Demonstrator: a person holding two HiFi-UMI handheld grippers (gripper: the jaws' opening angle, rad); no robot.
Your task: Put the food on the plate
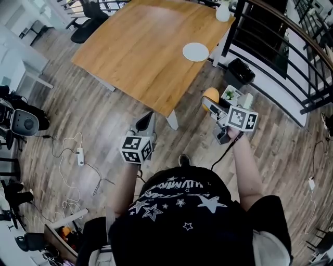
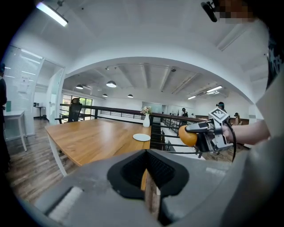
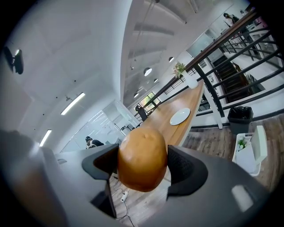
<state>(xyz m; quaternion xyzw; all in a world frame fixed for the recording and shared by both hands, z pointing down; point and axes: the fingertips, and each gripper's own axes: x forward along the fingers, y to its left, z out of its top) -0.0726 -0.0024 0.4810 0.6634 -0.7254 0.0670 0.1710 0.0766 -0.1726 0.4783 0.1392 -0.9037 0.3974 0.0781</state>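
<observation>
My right gripper (image 1: 210, 102) is shut on a round orange-brown piece of food (image 1: 210, 94), held in the air off the table's near corner. In the right gripper view the food (image 3: 142, 160) fills the gap between the two dark pads. A white plate (image 1: 195, 51) lies empty near the right edge of the wooden table (image 1: 140, 47); it also shows in the right gripper view as a small plate (image 3: 180, 116) far ahead. My left gripper (image 1: 145, 123) hangs over the floor before the table, shut with nothing in it (image 2: 148, 174). From it I see the food (image 2: 187, 135) and plate (image 2: 142, 137).
A white vase (image 1: 223, 11) stands at the table's far right corner. A black railing (image 1: 270, 31) runs along the right, with a black bin (image 1: 239, 72) and a white box (image 1: 233, 95) on the floor below. Cables (image 1: 78, 156) trail on the floor at left.
</observation>
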